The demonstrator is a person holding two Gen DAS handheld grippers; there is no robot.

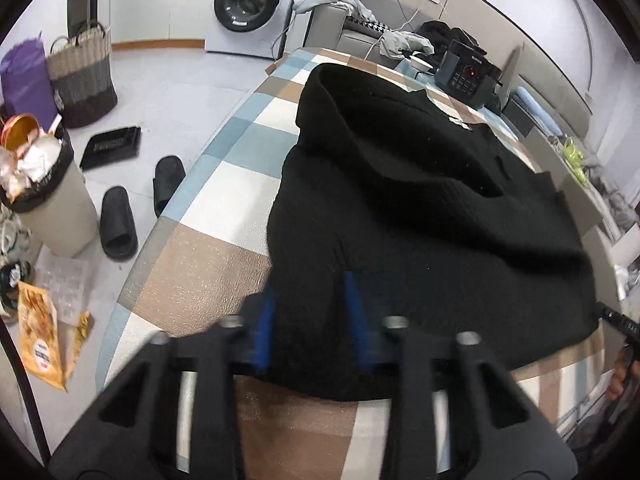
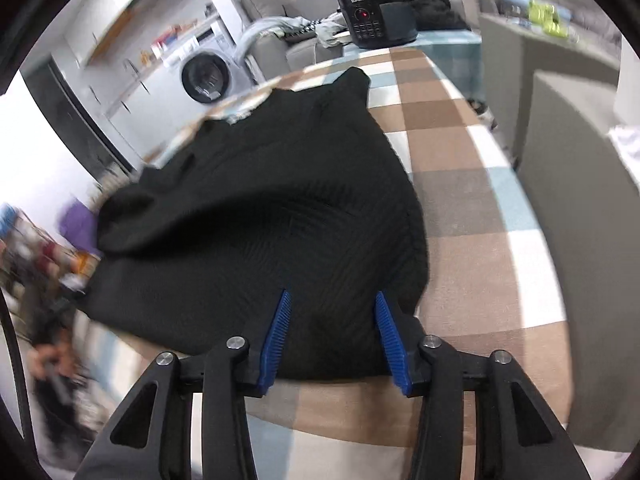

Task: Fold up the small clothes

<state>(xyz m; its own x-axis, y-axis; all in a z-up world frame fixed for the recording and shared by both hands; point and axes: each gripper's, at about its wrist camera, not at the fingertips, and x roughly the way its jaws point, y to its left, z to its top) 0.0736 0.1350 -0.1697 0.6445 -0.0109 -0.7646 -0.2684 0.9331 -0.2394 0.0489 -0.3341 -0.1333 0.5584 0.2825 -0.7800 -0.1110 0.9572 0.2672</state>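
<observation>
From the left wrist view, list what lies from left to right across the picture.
Trash bin → black slippers → checkered tablecloth → black garment → grey cabinet, partly cut off.

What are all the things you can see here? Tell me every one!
Garment: one, black, spread on the checked table.
Table: one, blue, brown and white checks.
Cooker: one, black, far table end.
Washing machine: one, white, by back wall.
Slippers: two, black, on floor.
Bin: one, beige, overfull, floor left.
Basket: one, woven, floor.
Snack bag: one, orange, floor.
Left gripper: black, blue pads, open around garment's near edge.
Right gripper: same, open around garment's near edge.
</observation>
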